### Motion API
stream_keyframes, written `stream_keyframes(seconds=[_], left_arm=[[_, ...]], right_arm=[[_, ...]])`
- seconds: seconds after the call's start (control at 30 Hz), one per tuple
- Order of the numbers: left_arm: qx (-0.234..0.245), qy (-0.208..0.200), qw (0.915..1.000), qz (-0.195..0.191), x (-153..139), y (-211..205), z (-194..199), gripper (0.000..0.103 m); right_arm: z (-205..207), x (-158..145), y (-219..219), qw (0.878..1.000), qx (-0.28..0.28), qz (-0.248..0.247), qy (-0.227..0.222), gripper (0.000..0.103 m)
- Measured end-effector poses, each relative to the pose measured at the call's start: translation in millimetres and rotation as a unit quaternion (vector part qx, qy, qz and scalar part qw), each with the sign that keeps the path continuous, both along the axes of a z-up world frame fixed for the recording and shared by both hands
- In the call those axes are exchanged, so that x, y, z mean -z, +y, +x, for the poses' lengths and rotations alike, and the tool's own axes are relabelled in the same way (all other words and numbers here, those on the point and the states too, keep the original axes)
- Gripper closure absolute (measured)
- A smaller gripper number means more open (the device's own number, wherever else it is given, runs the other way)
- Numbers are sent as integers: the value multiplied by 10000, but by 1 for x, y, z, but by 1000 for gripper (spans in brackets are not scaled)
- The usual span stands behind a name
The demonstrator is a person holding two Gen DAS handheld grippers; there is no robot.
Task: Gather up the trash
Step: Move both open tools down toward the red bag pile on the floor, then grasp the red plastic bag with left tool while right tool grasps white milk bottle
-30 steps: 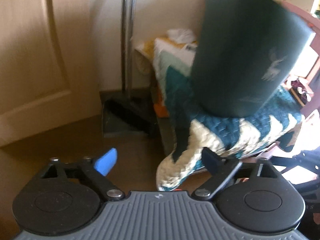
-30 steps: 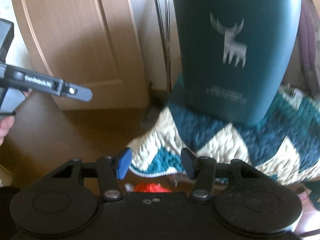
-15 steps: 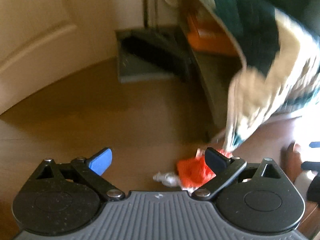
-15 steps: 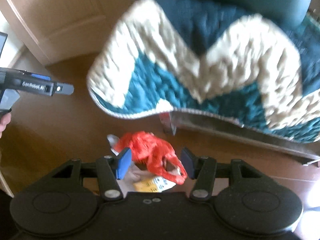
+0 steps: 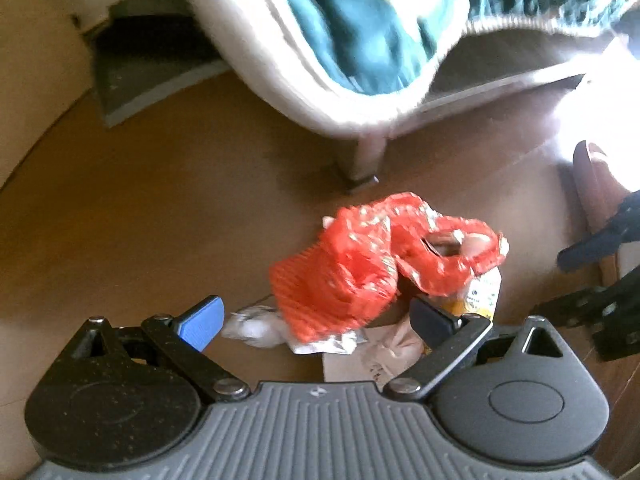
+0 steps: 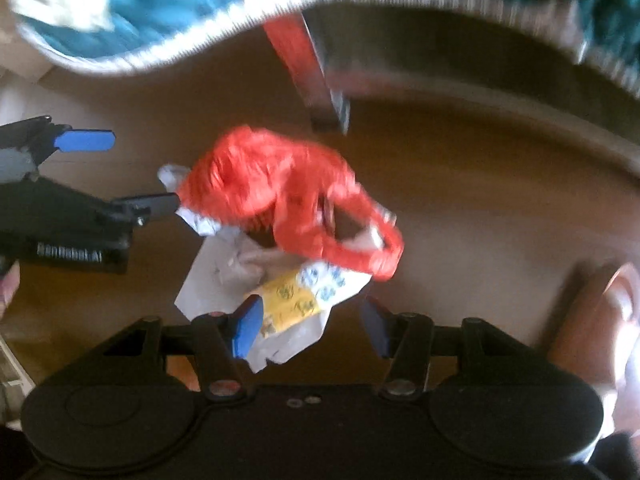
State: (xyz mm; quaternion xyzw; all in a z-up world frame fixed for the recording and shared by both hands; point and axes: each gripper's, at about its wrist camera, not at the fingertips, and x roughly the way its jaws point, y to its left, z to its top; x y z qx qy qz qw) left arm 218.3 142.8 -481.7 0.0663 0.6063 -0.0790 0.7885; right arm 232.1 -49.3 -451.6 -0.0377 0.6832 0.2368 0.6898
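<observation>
Left wrist view: left gripper [image 5: 316, 316] jaws wide, nothing pinched | red plastic bag [image 5: 376, 256] mid-frame on the brown floor [image 5: 160, 220], white and yellow wrappers [image 6: 296, 300] under it | right gripper [image 6: 310, 326] spread too, yellow wrapper between the tips, grabbing nothing | teal-and-cream blanket [image 5: 352, 32] along the top

Blanket [image 6: 132, 20]: smeared by motion blur in both wrist views, its knit pattern lost; cut off by the top edge of each.
Red plastic bag [image 5: 360, 264]: lower part hidden behind the left gripper [image 5: 316, 320] body in the left view; edges blurred in the right view.
Yellow-and-white wrapper [image 6: 304, 300]: print too blurred to be read; partly covered by a blue finger pad [image 6: 246, 326].
White paper [image 5: 360, 360]: mostly hidden under the bag.
Dustpan [image 5: 148, 76]: dim, handle cut off at the top.
Furniture leg [image 6: 320, 92]: streaked, shape unclear.
</observation>
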Motion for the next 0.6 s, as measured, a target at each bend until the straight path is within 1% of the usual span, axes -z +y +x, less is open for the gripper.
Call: stream_keyframes(seconds=[0.07, 0.2, 0.27, 0.37, 0.4, 0.5, 0.6], left_arm=[[-36, 82, 9999, -51, 9, -1, 6, 3], [-294, 133, 9993, -178, 20, 6, 19, 3], [-313, 140, 9991, -229, 25, 7, 25, 3], [-254, 136, 9993, -235, 34, 5, 36, 4], [-261, 133, 9992, -264, 36, 4, 39, 4], [-262, 164, 9991, -273, 42, 0, 46, 4], [-208, 194, 9993, -236, 48, -4, 49, 4]], right_arm=[[0, 18, 3, 9995, 227, -75, 217, 49], [6, 46, 8, 9948, 782, -98, 648, 49], [13, 57, 13, 9933, 901, -167, 705, 49], [22, 69, 14, 9875, 1297, -145, 880, 49], [25, 74, 13, 9858, 1385, -164, 930, 47], [28, 86, 11, 9810, 1548, -308, 1130, 47], [28, 91, 8, 9761, 1776, -236, 1233, 46]])
